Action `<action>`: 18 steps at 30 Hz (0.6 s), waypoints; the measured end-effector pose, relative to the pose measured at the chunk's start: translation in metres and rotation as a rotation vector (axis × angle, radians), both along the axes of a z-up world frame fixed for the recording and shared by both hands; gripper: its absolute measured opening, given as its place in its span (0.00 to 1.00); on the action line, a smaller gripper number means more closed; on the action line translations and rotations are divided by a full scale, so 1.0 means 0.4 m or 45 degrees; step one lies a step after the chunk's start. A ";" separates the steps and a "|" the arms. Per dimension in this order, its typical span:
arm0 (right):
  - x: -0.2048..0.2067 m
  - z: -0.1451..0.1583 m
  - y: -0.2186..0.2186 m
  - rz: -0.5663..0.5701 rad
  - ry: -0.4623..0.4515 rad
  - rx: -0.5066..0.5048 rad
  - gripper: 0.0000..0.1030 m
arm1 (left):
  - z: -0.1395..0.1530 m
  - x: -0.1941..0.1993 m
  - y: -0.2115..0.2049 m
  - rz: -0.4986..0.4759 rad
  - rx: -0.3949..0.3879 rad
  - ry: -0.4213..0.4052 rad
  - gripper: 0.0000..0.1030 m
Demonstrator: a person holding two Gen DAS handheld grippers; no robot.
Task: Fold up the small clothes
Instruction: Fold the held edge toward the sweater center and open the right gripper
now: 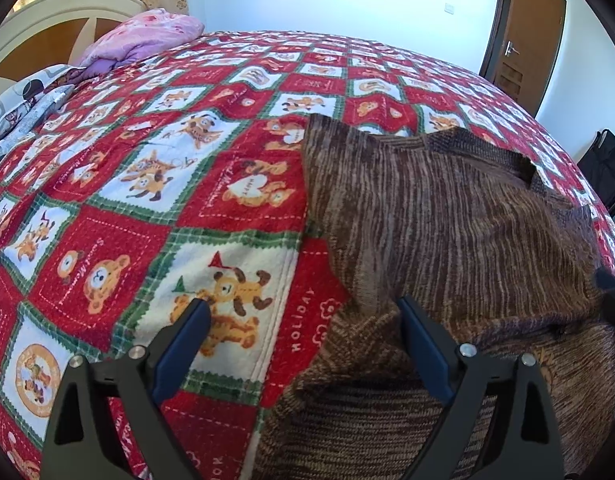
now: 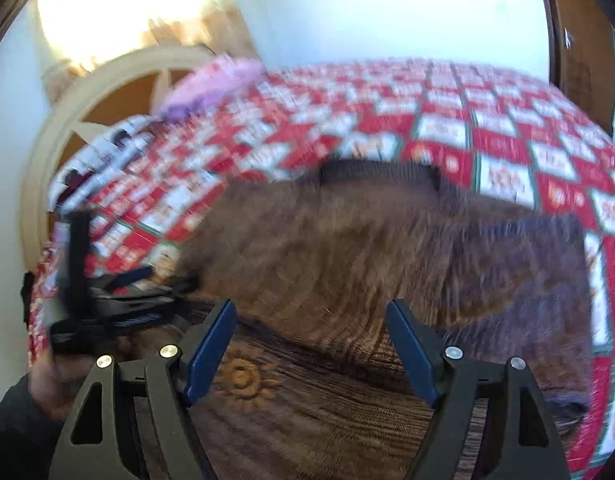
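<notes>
Sweater: a brown knit sweater (image 1: 447,220) with fine light and dark stripes lies on the bed, spread over the near right part of the blanket in the left wrist view. It is partly folded, with layers overlapping near the camera and a darker ribbed edge at the far side.
Sweater detail: the right wrist view shows an orange sun motif (image 2: 243,378) on the knit, just beside the right gripper's left finger.
Left gripper: the left gripper (image 1: 305,306) is spread wide and grasps nothing. Its left finger is over the blanket and its right finger over the sweater's edge; whether the tips touch the cloth cannot be told.
Right gripper: the right gripper (image 2: 311,308) has its jaws apart, released, with only the sweater's surface seen between them. No cloth is pinched by the blue pads (image 2: 211,350).
Right view quality: this picture is smeared by motion, so fine detail is lost.
Person: a hand (image 2: 53,376) in a dark sleeve holds the left gripper at the left edge of the right wrist view.
Blanket: a red, white and green checked blanket (image 1: 147,200) with cartoon bears covers the whole bed.
Bedding: a pink quilt (image 1: 147,34) is bunched at the far left by the cream headboard (image 1: 63,12), with a grey printed pillow (image 1: 27,100) beside it.
Room: a white wall, a brown door (image 1: 527,36) at the far right, and a black bag (image 1: 605,168) on the floor past the bed.
</notes>
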State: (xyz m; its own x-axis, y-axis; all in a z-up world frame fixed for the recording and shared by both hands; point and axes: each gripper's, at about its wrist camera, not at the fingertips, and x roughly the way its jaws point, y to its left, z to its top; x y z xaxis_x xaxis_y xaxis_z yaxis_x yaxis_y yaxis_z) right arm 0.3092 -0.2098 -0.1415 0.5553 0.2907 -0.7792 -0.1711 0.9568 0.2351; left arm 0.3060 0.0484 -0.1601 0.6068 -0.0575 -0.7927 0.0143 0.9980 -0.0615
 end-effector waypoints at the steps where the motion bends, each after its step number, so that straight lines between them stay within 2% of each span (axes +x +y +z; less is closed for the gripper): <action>1: -0.001 -0.027 -0.003 0.002 0.045 -0.003 0.57 | 0.000 -0.003 0.003 0.000 -0.005 0.000 0.93; 3: -0.029 -0.033 -0.009 0.030 -0.005 -0.034 0.56 | 0.000 -0.007 0.007 -0.001 -0.008 -0.002 0.94; 5: -0.051 -0.020 -0.007 0.040 -0.006 -0.065 0.56 | 0.000 -0.010 0.009 0.006 -0.004 -0.005 0.95; 11: -0.070 0.026 -0.019 0.027 -0.093 -0.005 0.56 | 0.002 -0.012 0.024 0.075 0.016 -0.004 1.00; 13: -0.063 0.015 -0.013 0.023 -0.075 -0.016 0.56 | 0.001 -0.016 0.040 0.109 0.001 -0.004 1.00; 15: -0.051 -0.027 -0.008 0.027 -0.005 -0.054 0.56 | 0.000 -0.017 0.047 0.113 -0.013 0.001 1.00; 18: -0.069 -0.022 0.004 0.054 -0.055 -0.119 0.56 | 0.003 -0.023 0.051 0.107 -0.030 -0.021 1.00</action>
